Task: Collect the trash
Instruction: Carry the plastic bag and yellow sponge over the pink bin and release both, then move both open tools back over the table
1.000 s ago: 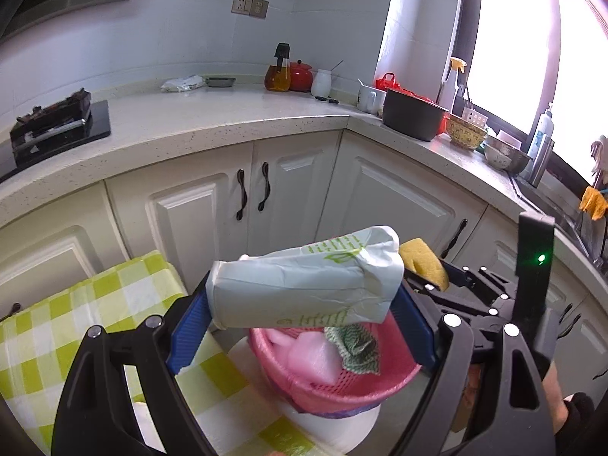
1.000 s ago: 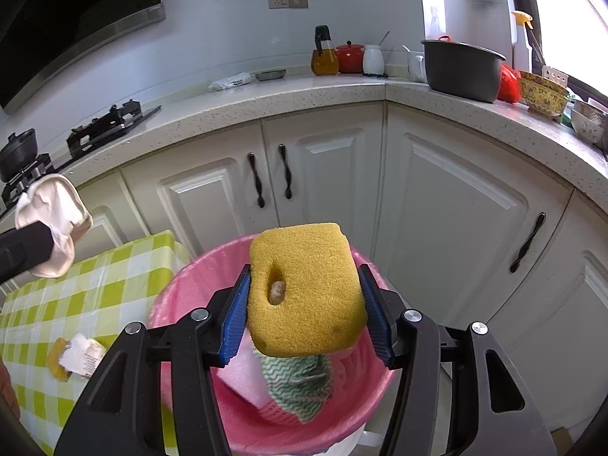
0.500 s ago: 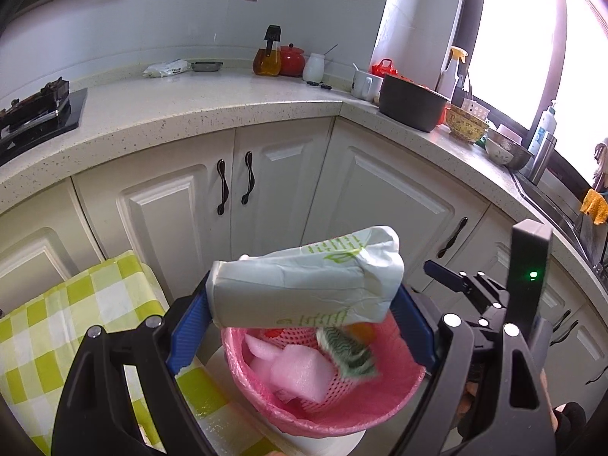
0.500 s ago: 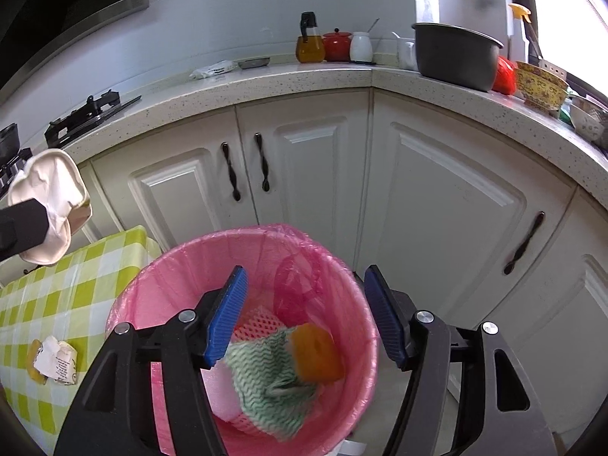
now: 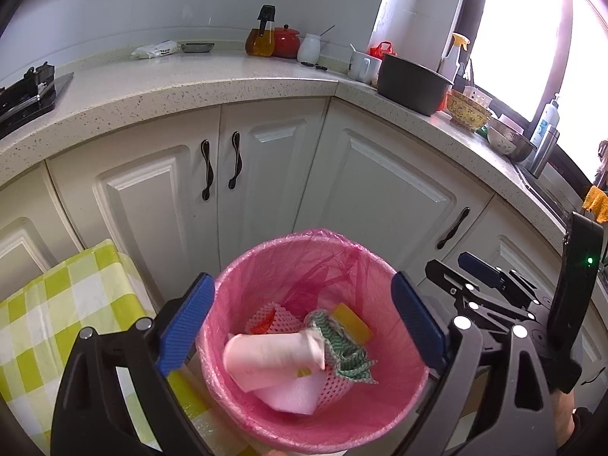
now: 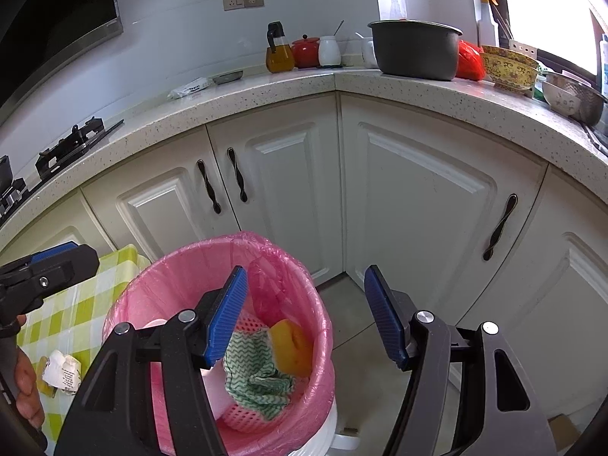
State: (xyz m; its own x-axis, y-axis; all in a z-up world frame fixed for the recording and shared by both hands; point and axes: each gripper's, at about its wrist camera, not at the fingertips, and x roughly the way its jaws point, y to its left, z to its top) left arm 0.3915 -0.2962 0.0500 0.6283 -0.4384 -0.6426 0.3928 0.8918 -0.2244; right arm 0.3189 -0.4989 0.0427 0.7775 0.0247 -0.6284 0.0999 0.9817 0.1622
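Both grippers hang over the pink bin (image 5: pixel 315 345), jaws spread wide and holding nothing. The white bag (image 5: pixel 273 357) lies inside on top of the pile, beside the green cloth (image 5: pixel 342 349) and yellow sponge (image 6: pixel 290 345).

One crumpled scrap (image 6: pixel 62 372) sits on the checked cloth (image 6: pixel 81 300) left of the bin — that looks like the next pickup. To do it well, I'd swing the left gripper (image 5: pixel 300 326) over, keep it wide, straddle the scrap and close low so the tablecloth isn't pinched.

The left gripper tilts down into the bin; the right gripper (image 6: pixel 304 323) sits over its right rim — angled down too.
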